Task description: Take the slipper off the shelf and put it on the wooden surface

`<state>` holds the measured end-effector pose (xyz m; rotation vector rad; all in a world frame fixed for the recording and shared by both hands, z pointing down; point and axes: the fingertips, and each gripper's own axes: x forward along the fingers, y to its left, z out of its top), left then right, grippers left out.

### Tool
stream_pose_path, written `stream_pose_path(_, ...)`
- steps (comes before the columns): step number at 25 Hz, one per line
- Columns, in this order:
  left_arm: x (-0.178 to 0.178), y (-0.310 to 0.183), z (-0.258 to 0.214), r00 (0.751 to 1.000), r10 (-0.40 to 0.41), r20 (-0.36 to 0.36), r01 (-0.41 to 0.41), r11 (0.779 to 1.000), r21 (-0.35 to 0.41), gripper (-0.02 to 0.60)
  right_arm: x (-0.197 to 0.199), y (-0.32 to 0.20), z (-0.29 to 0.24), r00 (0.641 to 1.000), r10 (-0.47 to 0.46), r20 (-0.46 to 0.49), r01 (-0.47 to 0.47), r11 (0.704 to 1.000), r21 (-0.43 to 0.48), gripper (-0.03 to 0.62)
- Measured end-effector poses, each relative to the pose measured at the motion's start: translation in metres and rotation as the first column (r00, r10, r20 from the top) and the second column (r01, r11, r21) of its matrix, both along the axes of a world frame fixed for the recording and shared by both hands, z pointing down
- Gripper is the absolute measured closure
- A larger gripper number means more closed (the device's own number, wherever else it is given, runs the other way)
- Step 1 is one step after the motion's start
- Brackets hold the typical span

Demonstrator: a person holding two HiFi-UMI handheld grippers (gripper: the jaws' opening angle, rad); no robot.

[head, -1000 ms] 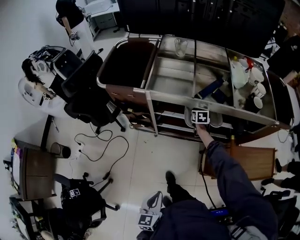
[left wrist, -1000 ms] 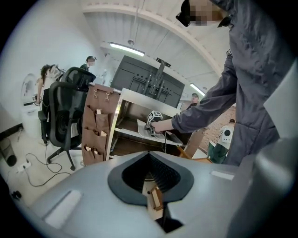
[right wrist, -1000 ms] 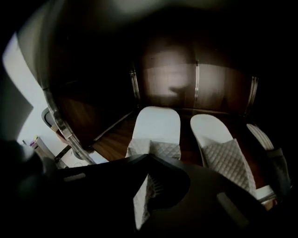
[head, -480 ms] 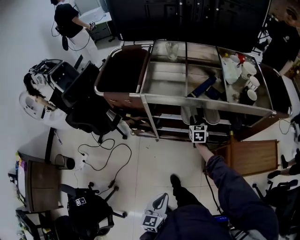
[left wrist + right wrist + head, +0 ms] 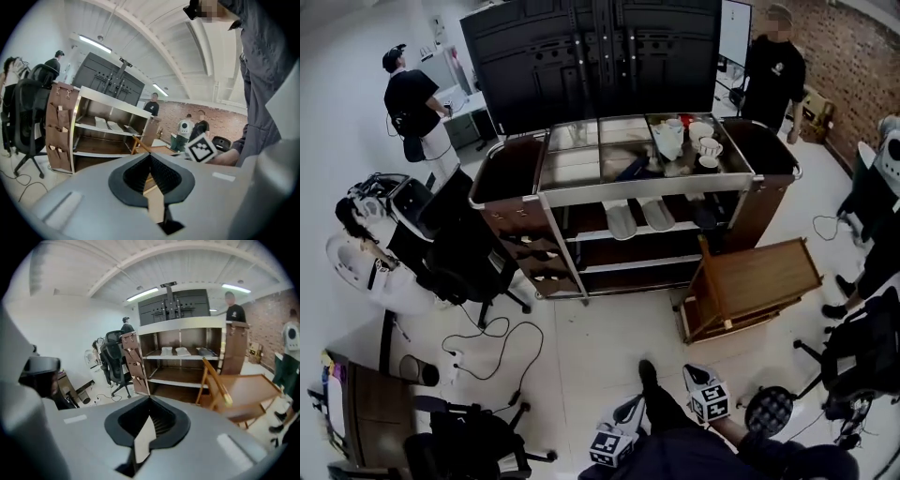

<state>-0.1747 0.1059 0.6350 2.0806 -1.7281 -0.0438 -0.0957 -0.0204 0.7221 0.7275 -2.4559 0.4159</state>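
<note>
Two pale slippers (image 5: 622,220) (image 5: 657,214) lie side by side on the upper shelf of the wheeled cart (image 5: 581,192). They also show in the left gripper view, slippers (image 5: 107,123), and in the right gripper view, slippers (image 5: 174,351). The wooden surface is a small tilted wooden table (image 5: 752,279) to the cart's right, also seen as the table (image 5: 248,391). My left gripper (image 5: 614,439) and right gripper (image 5: 708,398) are held low by my body, far from the cart. The left gripper (image 5: 150,157) and the right gripper (image 5: 150,401) are both shut and hold nothing.
Cups and a jug (image 5: 670,139) stand in the cart's top tray. Black office chairs (image 5: 455,253) and floor cables (image 5: 502,342) lie left of the cart. Another chair (image 5: 862,356) is at the right. People stand behind the cart at left (image 5: 412,103) and right (image 5: 773,70).
My right gripper has pulled back from the cart's slipper shelf to my body, empty. The view has backed away from the cart. Both slippers remain on the shelf.
</note>
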Motion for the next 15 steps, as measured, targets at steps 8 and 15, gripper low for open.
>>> stream_pose_path(8,0.115,0.025,-0.02,0.983,0.18,-0.024,-0.179,0.983,0.034,0.566,0.11,0.096,-0.055,0.996,0.052,0.069,-0.051,0.999,-0.019,0.592)
stream_pose_path(15,0.18,0.027,-0.029,0.989,0.149,0.013,-0.149,0.988,0.04,0.566,0.126,0.122,-0.1,0.984,-0.072,0.163,0.063,0.996,0.062,0.592)
